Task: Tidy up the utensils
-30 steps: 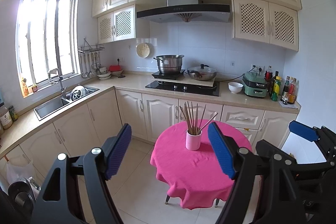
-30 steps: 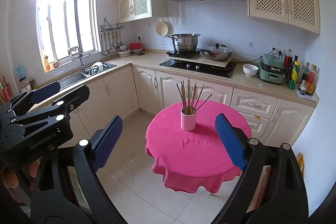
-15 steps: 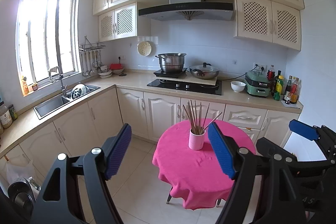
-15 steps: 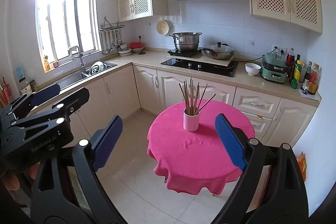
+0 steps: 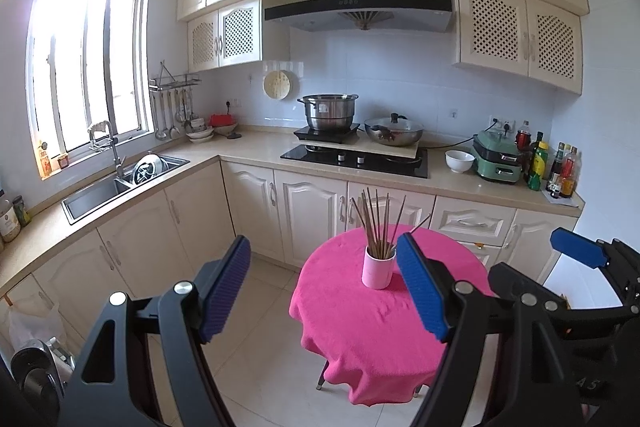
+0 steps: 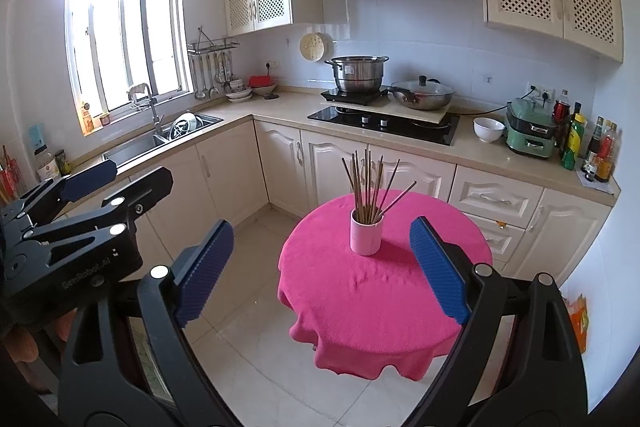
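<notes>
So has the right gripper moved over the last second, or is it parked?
Yes. The right gripper has moved toward the pink-clothed table; against the stove, the chopstick cup now looms larger.

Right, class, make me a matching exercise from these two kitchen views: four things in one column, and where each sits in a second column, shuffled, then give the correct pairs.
Things
1. pink cup of chopsticks
2. steel pot
3. white bowl
4. ladles

Places
A. hanging on the wall rack beside the window
B. on the counter next to the green appliance
C. on the pink tablecloth of the round table
D. on the black induction plate under the range hood

Pairs: 1-C, 2-D, 3-B, 4-A
</notes>
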Available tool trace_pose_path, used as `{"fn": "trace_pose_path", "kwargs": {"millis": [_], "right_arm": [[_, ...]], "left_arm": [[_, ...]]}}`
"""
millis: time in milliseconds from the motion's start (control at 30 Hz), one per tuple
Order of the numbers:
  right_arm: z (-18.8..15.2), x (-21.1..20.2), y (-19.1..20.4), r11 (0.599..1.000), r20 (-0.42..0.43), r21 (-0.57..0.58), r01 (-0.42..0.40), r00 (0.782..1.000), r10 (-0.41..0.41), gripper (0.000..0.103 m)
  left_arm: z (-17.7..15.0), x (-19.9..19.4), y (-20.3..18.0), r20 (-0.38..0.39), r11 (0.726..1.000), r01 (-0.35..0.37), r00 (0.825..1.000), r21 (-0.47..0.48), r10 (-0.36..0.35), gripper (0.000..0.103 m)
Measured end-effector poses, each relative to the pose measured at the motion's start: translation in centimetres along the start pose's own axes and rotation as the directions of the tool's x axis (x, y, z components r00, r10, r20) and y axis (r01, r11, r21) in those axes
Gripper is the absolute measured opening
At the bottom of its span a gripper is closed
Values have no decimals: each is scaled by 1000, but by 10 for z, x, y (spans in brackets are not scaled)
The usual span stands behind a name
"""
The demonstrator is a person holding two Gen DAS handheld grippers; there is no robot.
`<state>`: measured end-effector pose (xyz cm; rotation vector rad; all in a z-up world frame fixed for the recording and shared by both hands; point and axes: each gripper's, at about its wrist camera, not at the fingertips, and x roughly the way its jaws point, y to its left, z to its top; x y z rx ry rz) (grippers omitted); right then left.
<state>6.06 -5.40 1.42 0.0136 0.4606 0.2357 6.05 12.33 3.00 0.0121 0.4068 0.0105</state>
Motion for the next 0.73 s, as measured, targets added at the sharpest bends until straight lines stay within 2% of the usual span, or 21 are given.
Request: {"fn": "trace_pose_path", "kwargs": {"millis": [167, 367, 567, 733], "right_arm": [[9, 30, -18, 1000, -10, 1, -26, 1000, 26, 88], [28, 84, -50, 996, -30, -5, -86, 996, 86, 88], [51, 148, -91, 990, -81, -1, -140, 987, 139, 88], [61, 200, -130, 988, -136, 16, -155, 978, 156, 88]], "left_arm": [[5, 29, -9, 0, 1000, -30, 1000, 1, 30, 74], [20, 79, -28, -15, 995, -99, 995, 8, 99, 74], [42, 149, -53, -88, 990, -143, 986, -1, 142, 74], [51, 210, -74, -165, 988, -152, 975, -8, 149, 74]]}}
